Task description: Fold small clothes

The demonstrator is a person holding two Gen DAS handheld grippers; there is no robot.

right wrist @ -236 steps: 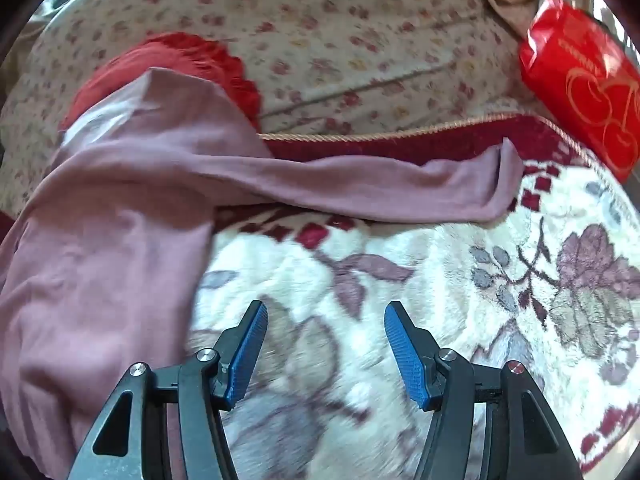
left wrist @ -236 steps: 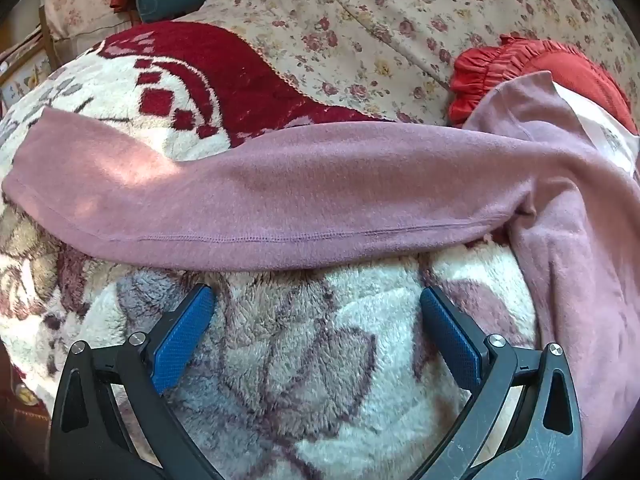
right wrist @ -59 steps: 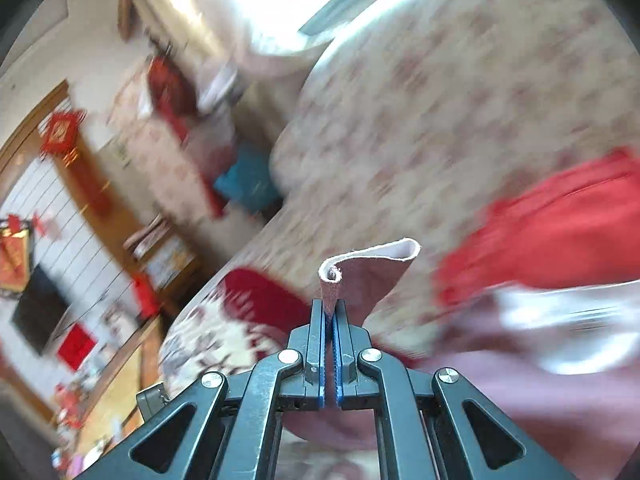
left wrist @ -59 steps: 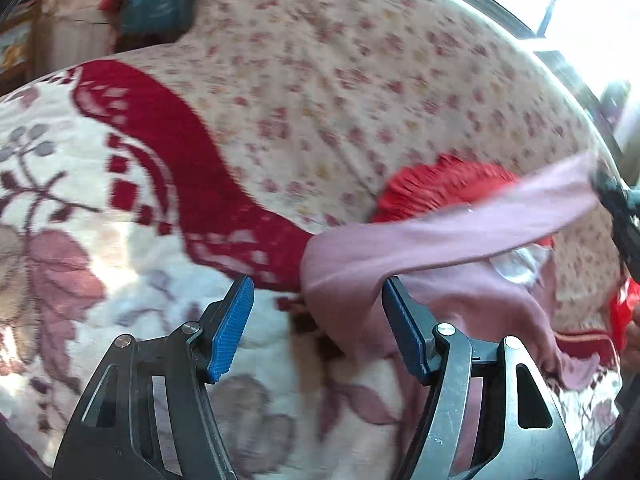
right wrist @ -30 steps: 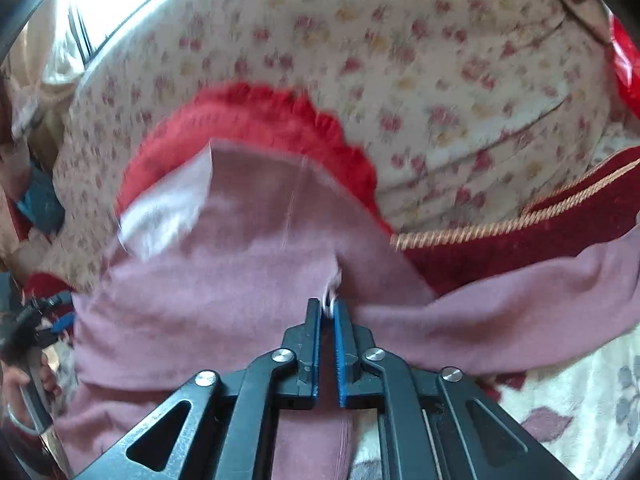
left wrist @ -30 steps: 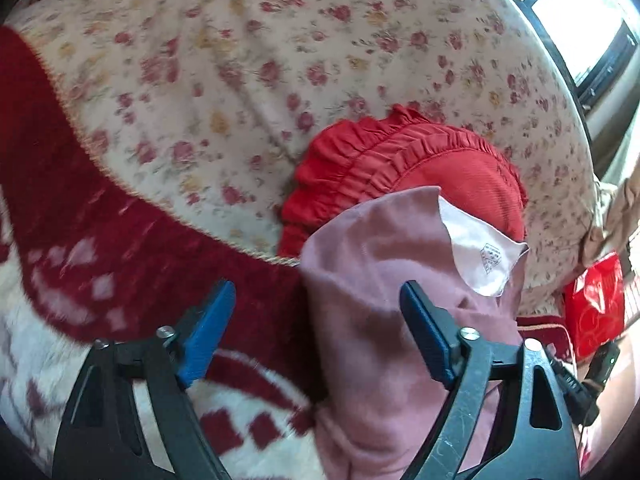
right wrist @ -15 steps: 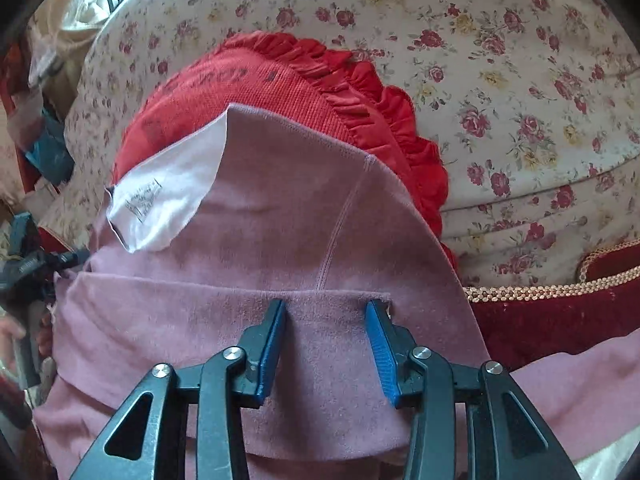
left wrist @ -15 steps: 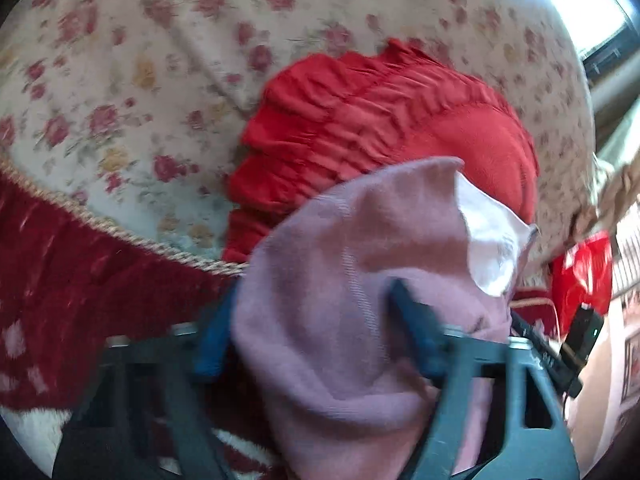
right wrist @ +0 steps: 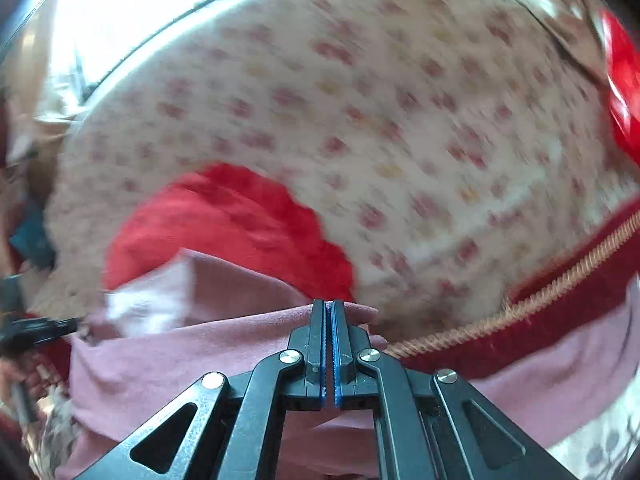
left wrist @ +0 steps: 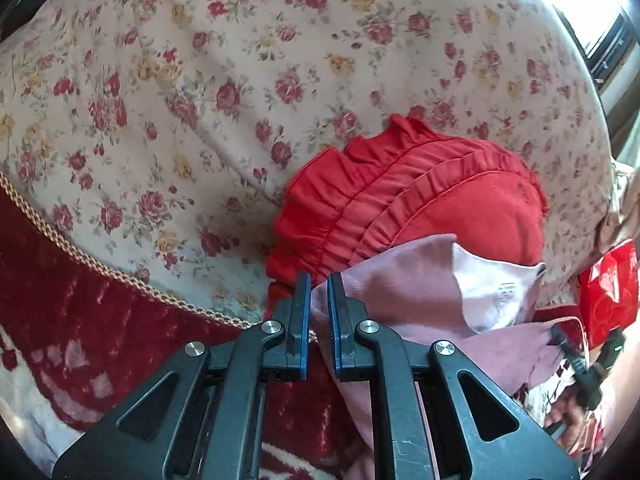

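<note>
Both grippers were clamped on the mauve garment [left wrist: 404,292] lying over a red ruffled cushion [left wrist: 420,196] on the floral bedspread [left wrist: 240,80]: left gripper [left wrist: 318,280] pinching its near-left edge, right gripper [right wrist: 328,306] fully closed on a fold at its near edge.

The red cushion [left wrist: 460,204] rises just beyond the pink garment [left wrist: 392,292], blocking the way ahead. The floral cover [left wrist: 200,80] to its left lies open. A red bag [left wrist: 610,292] crowds the right edge.
</note>
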